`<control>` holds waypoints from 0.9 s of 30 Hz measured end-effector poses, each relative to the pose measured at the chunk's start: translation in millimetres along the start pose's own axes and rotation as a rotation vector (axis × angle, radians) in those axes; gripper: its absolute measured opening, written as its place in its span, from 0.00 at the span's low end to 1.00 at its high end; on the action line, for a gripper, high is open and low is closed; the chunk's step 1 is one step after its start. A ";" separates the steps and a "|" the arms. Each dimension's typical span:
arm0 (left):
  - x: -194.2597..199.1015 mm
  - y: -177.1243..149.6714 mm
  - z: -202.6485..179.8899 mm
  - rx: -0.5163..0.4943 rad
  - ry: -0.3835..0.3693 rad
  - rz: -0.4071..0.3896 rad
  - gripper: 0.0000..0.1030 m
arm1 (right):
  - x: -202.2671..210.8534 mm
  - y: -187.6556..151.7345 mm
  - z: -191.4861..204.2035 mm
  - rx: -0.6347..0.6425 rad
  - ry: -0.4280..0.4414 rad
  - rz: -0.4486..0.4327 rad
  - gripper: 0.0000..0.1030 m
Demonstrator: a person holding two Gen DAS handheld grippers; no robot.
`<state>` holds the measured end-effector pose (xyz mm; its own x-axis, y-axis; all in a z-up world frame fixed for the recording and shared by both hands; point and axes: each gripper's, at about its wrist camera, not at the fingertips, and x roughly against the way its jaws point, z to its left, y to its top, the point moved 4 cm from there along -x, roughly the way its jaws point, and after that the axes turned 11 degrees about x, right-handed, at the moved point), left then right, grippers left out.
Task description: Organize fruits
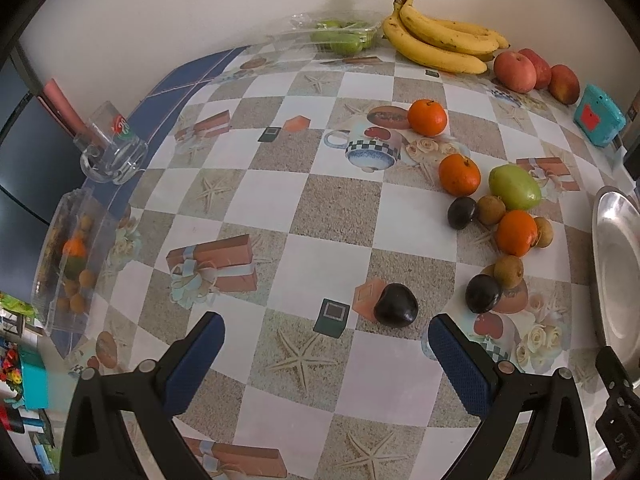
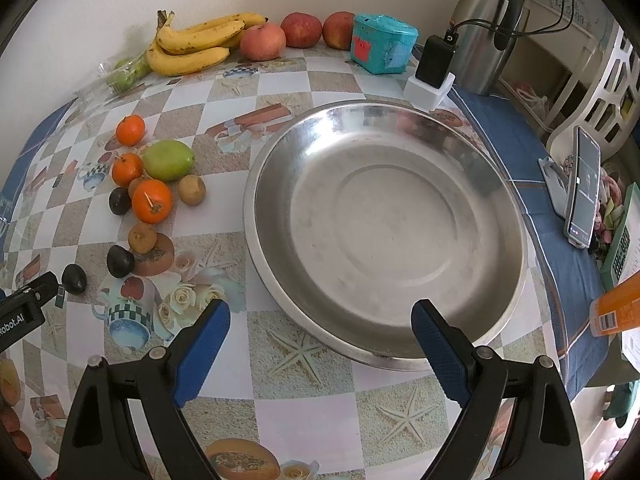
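Note:
My left gripper (image 1: 326, 330) is open and empty, low over the table; a dark plum (image 1: 396, 305) lies just ahead of it, toward its right finger. Beyond lie another plum (image 1: 483, 293), three oranges (image 1: 516, 232), a green mango (image 1: 515, 187) and small brown fruits (image 1: 508, 271). My right gripper (image 2: 320, 320) is open and empty at the near rim of a large empty steel bowl (image 2: 504, 184). The loose fruit cluster (image 2: 152, 201) lies left of the bowl. The left gripper's body (image 2: 24, 304) shows at the right wrist view's left edge.
Bananas (image 1: 440, 38), apples (image 1: 515, 71) and a tray of green fruit (image 1: 340, 36) line the far wall. A teal box (image 2: 382, 44), a charger (image 2: 434, 66), a steel flask (image 2: 486, 28) and a phone on a stand (image 2: 582, 188) sit around the bowl. A glass mug (image 1: 110, 148) and a clear fruit box (image 1: 72, 264) stand at the left.

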<state>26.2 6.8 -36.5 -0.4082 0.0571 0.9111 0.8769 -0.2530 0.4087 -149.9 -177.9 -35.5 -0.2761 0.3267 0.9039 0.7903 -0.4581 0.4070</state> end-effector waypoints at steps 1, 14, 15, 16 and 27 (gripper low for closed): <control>0.0 0.2 0.3 0.002 0.000 0.000 1.00 | -0.1 0.1 0.5 0.001 0.000 0.001 0.90; 1.9 6.7 6.1 0.048 -0.034 -0.028 1.00 | 6.9 5.5 7.2 0.018 0.044 -0.048 0.90; 2.9 8.0 6.8 0.059 -0.044 -0.036 1.00 | 9.5 7.3 9.6 0.023 0.060 -0.065 0.90; 3.7 9.6 7.8 0.069 -0.055 -0.043 1.00 | 12.6 9.4 12.6 0.029 0.080 -0.084 0.90; -15.2 17.7 21.9 0.143 -0.078 0.002 1.00 | 19.9 35.6 66.4 0.074 0.288 -0.125 0.90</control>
<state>53.5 22.6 -41.9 -0.3904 0.1328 0.9110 0.9071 -0.1138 0.4053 -90.9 -132.8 -11.8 -0.5086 0.1245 0.8520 0.7753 -0.3642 0.5160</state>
